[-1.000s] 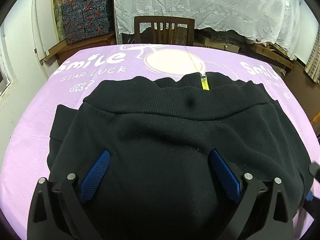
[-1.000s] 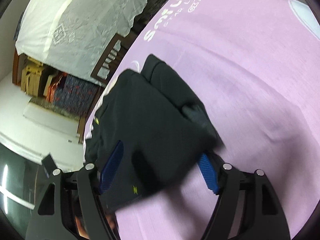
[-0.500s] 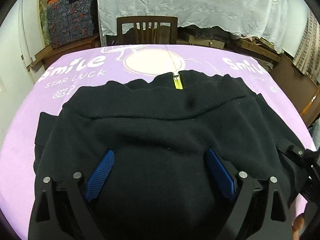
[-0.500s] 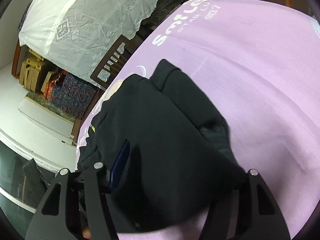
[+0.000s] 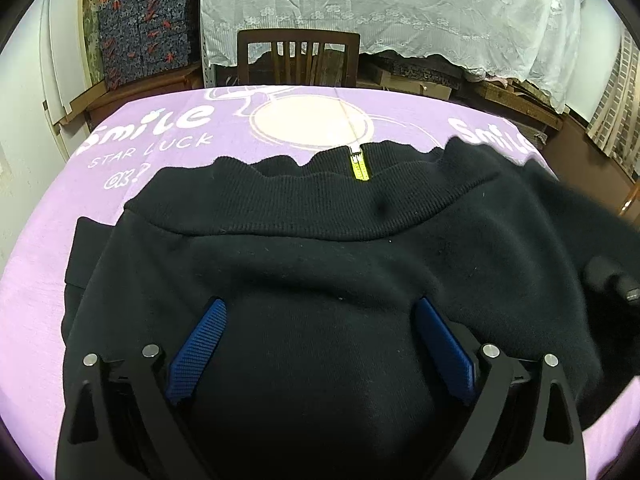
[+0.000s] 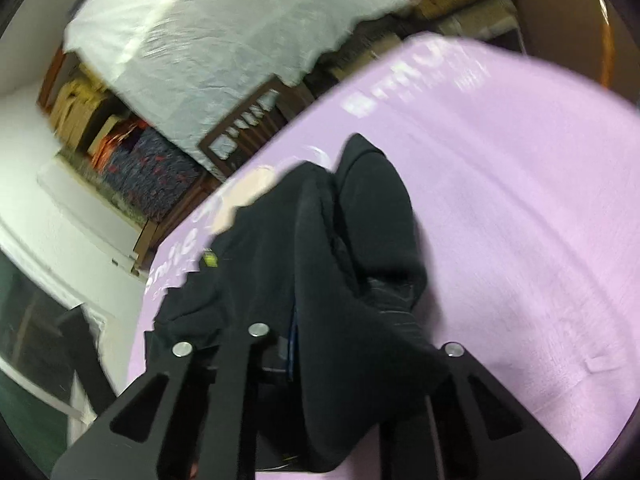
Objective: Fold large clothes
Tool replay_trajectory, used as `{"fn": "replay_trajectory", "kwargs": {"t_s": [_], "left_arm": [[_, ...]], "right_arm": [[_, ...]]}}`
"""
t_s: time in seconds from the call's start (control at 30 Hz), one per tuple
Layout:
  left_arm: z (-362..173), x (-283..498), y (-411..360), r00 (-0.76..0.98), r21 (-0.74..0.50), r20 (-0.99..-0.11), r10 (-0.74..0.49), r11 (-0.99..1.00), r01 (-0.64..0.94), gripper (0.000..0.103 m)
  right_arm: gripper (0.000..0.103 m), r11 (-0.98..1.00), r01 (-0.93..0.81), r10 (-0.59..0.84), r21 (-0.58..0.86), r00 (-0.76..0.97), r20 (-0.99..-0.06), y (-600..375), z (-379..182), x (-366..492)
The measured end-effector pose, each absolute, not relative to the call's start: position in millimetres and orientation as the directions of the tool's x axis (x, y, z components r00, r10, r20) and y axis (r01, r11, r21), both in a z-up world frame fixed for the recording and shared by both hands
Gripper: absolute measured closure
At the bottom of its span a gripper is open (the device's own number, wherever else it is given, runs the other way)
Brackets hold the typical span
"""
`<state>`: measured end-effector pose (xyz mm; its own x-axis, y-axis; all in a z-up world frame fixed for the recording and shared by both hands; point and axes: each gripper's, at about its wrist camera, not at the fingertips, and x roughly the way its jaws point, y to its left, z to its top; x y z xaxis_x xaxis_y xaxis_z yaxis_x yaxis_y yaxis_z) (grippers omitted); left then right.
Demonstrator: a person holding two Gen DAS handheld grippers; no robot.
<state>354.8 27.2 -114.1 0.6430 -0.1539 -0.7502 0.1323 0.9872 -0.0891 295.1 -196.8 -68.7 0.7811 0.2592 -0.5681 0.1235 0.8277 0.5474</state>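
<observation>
A black jacket (image 5: 320, 248) with a yellow zipper (image 5: 359, 166) lies on the purple printed table cover (image 5: 160, 128). My left gripper (image 5: 320, 344) rests low over the jacket's near part, open, its blue pads (image 5: 196, 352) wide apart with fabric bulging between them. In the right wrist view the jacket (image 6: 280, 240) is bunched and raised. My right gripper (image 6: 332, 332) is closing its jaws on a fold of that black fabric, which drapes over and hides the fingertips. In the left wrist view the jacket's right side is lifted off the cover.
A wooden chair (image 5: 298, 60) stands at the table's far edge, in front of furniture under a white lace sheet (image 5: 400, 8). Patterned boxes (image 5: 144, 36) are stacked at the back left. Bare purple cover (image 6: 520, 200) stretches to the right of the jacket.
My right gripper has gone from open around the jacket's edge to closed on it, then risen and rolled, pulling the fabric up. The left gripper has stayed where it was.
</observation>
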Motion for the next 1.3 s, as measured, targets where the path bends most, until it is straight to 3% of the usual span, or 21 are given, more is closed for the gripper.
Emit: {"fn": "replay_trajectory", "kwargs": {"t_s": [0.23,0.43,0.57,0.7,0.83,0.97,1.03,1.07,1.1,1.13,1.2,1.3], "left_arm": [[-111.1,363.4,45.6,0.606,-0.186,-0.758,-0.24,0.971,0.152,0.007],[-101.6,371.7,71.9,0.521,-0.313,-0.754,-0.4,0.916,0.251,0.012],[-93.0,381.4,115.6,0.454,-0.531,-0.676,-0.581,0.811,0.246,0.012],[-62.3,371.3,135.4,0.483,-0.616,-0.576,-0.659,0.739,0.272,0.01],[-36.6,351.3,111.5,0.461,-0.596,-0.536,-0.707,0.704,0.386,0.005],[-39.3,344.4,88.2,0.478,-0.5,-0.59,-0.65,0.76,0.416,0.004],[-55.1,355.9,86.3,0.46,-0.518,-0.618,-0.637,0.771,0.371,0.006],[-62.9,361.0,87.6,0.448,-0.547,-0.618,-0.646,0.763,0.345,0.011],[-71.2,366.7,92.8,0.428,-0.59,-0.608,-0.669,0.741,0.321,0.028],[-76.3,365.7,100.9,0.412,-0.618,-0.596,-0.689,0.721,0.313,0.037],[-78.4,371.7,112.0,0.404,-0.655,-0.567,-0.717,0.691,0.306,0.072],[-77.4,372.8,114.5,0.407,-0.665,-0.55,-0.73,0.677,0.315,0.081]], "right_arm": [[0.091,0.936,-0.104,0.272,0.335,0.819,-0.506,-98.9,-23.2,268.2],[0.092,0.957,-0.089,0.222,0.277,0.84,-0.494,-85.1,-27.7,261.9],[0.092,0.953,-0.063,0.214,0.297,0.833,-0.511,-95.5,-31.9,264.0],[0.091,0.978,-0.095,0.181,0.187,0.835,-0.519,-81.1,-35.4,261.9],[0.091,0.986,-0.156,0.161,0.053,0.843,-0.513,-50.4,-42.5,254.1],[0.091,0.978,-0.208,0.165,-0.028,0.844,-0.509,-28.8,-51.8,243.6],[0.09,0.973,-0.224,0.164,-0.06,0.845,-0.51,-22.8,-56.5,239.7],[0.09,0.97,-0.232,0.165,-0.07,0.843,-0.511,-20.3,-58.3,238.0],[0.09,0.968,-0.24,0.168,-0.076,0.842,-0.513,-19.1,-60.1,237.0],[0.09,0.965,-0.249,0.173,-0.081,0.838,-0.517,-18.6,-61.8,236.4],[0.09,0.961,-0.262,0.178,-0.088,0.832,-0.526,-19.6,-65.1,235.7],[0.079,0.949,-0.293,0.194,-0.114,0.831,-0.521,-23.8,-66.4,228.5]]}}
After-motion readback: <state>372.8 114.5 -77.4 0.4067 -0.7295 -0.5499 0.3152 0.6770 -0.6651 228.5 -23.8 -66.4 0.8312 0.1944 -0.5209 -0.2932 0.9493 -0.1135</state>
